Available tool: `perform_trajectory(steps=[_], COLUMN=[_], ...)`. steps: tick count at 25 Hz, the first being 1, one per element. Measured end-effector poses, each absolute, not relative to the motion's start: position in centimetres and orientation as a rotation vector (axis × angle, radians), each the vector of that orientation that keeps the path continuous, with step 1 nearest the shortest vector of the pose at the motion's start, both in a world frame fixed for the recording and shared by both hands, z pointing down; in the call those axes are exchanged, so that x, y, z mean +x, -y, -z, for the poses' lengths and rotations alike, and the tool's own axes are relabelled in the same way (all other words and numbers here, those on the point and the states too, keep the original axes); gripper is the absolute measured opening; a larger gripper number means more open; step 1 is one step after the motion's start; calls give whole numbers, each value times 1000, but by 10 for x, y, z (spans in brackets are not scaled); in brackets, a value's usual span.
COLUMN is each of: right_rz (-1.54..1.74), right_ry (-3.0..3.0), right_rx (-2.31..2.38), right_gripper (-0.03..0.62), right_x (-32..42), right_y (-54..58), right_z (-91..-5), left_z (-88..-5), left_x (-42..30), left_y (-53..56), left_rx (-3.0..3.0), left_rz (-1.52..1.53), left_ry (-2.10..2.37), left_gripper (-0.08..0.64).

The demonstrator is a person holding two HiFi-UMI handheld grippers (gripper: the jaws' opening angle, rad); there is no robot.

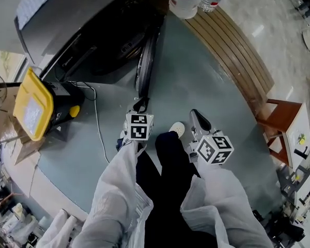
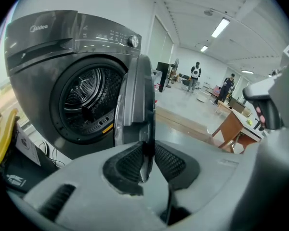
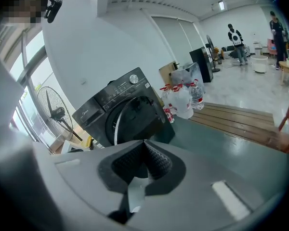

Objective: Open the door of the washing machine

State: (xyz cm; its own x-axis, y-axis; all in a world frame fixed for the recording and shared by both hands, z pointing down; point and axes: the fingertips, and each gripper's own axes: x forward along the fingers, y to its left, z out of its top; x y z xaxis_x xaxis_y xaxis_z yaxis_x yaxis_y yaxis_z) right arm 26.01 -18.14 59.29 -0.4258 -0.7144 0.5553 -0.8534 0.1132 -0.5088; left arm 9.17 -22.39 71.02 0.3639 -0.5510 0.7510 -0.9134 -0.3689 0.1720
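While left gripper (image 2: 145,154) jaws pinch its edge, door (image 2: 135,95) upright, swung outward, right gripper (image 3: 144,147) jaws closed empty.

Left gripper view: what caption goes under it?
The left gripper pinches the open door of the washing machine, drum visible behind.

Jaws of left gripper (image 2: 145,154) clamped on the edge of the door (image 2: 135,95). Door stands open, seen edge-on. Washing machine (image 2: 33,76) drum (image 2: 89,97) exposed.
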Motion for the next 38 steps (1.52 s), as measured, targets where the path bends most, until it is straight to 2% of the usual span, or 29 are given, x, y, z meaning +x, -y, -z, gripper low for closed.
perform_trajectory(steps=[23,38], right_rz=[-1228,-1225], right_ry=[2159,2046], right_rx=[1649,1875], right_gripper=[9,9], right_x=[382,455], right_y=[183,175], right_z=[-613,-611], left_z=[-713,-714], left_x=[241,335], left_y=[215,239], left_rx=[2043,2081], left_rz=[-702,-658], left_ry=[1135,1023], left_gripper=[94,106])
